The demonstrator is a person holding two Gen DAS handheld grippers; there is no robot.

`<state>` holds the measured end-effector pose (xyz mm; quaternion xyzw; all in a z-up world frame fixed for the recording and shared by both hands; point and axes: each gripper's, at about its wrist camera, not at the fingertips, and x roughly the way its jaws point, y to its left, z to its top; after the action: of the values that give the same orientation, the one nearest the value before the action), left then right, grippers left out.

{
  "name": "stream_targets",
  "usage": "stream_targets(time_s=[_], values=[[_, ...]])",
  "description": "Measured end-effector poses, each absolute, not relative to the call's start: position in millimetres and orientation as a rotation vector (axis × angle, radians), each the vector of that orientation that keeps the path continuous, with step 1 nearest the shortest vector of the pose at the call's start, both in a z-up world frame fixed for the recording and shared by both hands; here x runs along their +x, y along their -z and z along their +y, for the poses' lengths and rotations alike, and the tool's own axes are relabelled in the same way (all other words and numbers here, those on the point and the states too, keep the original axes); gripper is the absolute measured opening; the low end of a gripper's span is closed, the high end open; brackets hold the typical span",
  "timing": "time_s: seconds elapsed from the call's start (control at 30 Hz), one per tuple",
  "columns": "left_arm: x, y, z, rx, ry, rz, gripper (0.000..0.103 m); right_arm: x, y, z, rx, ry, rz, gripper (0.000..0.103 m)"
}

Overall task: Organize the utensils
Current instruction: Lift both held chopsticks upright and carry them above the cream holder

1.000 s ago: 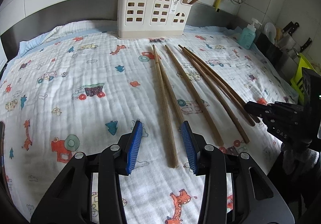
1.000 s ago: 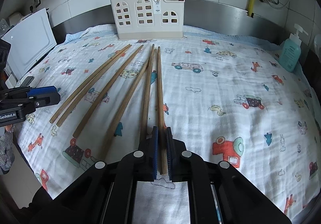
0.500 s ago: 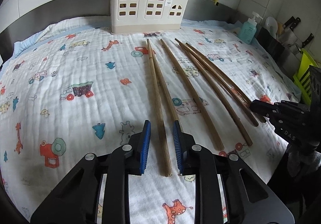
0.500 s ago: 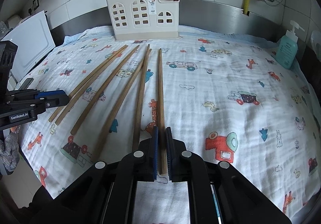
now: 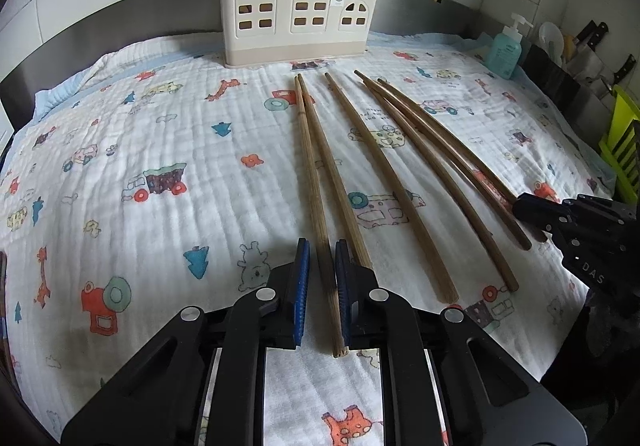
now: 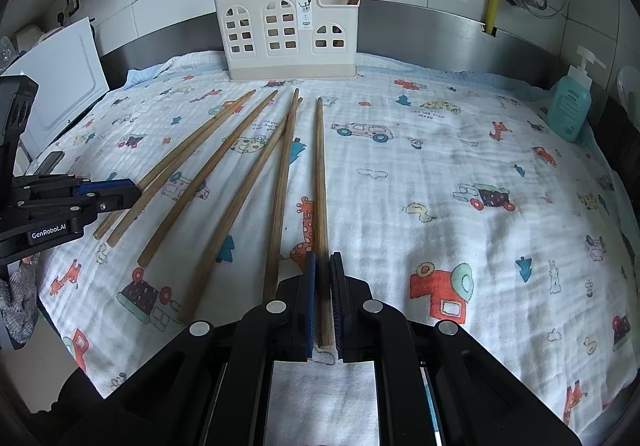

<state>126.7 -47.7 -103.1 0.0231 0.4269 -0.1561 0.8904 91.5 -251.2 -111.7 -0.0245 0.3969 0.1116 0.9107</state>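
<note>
Several long wooden chopsticks lie fanned out on a cartoon-print cloth (image 5: pixel 160 126). A cream holder (image 5: pixel 296 6) with arched cut-outs stands at the back with a few sticks in it. In the left wrist view my left gripper (image 5: pixel 322 246) is closing around the near end of the leftmost chopstick (image 5: pixel 310 166). The stick lies against the right pad, with a slit of cloth showing at the left pad. In the right wrist view my right gripper (image 6: pixel 323 258) is shut on the rightmost chopstick (image 6: pixel 320 174), in front of the holder (image 6: pixel 286 30).
Each view shows the other gripper at its edge: the right gripper (image 5: pixel 524 206) over the rightmost sticks' ends, the left gripper (image 6: pixel 132 192) by the leftmost sticks. A teal soap bottle (image 6: pixel 570 106) stands at the back right. Knives (image 5: pixel 592 38) and a green rack (image 5: pixel 624 150) are beyond the cloth. A white board (image 6: pixel 60 86) leans at the left.
My left jaws have narrowed from wide apart to close around the leftmost chopstick. The right gripper keeps its grip on its chopstick and stays where it was.
</note>
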Motion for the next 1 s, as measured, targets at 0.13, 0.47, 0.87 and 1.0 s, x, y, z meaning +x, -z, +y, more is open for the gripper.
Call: stream_targets(time_s=[0.13, 0.47, 0.87, 1.0], values=[[123.9, 103.4, -53.0, 0.087, 0.303, 0.871, 0.013, 91.2, 112.2, -248.8, -0.062, -0.222, 0.812, 0.008], [127.4, 102.8, -53.1, 0.086, 0.309, 0.889, 0.012, 91.0, 112.4, -244.2, -0.088, -0.214, 0.814, 0.009], [135.6, 101.0, -51.0, 0.071, 0.336, 0.946, 0.012, 93.3, 112.2, -243.3, -0.092, -0.212, 0.818, 0.007], [138.2, 100.0, -47.8, 0.052, 0.334, 0.951, 0.007, 91.3, 110.8, -243.3, -0.072, -0.216, 0.811, 0.007]])
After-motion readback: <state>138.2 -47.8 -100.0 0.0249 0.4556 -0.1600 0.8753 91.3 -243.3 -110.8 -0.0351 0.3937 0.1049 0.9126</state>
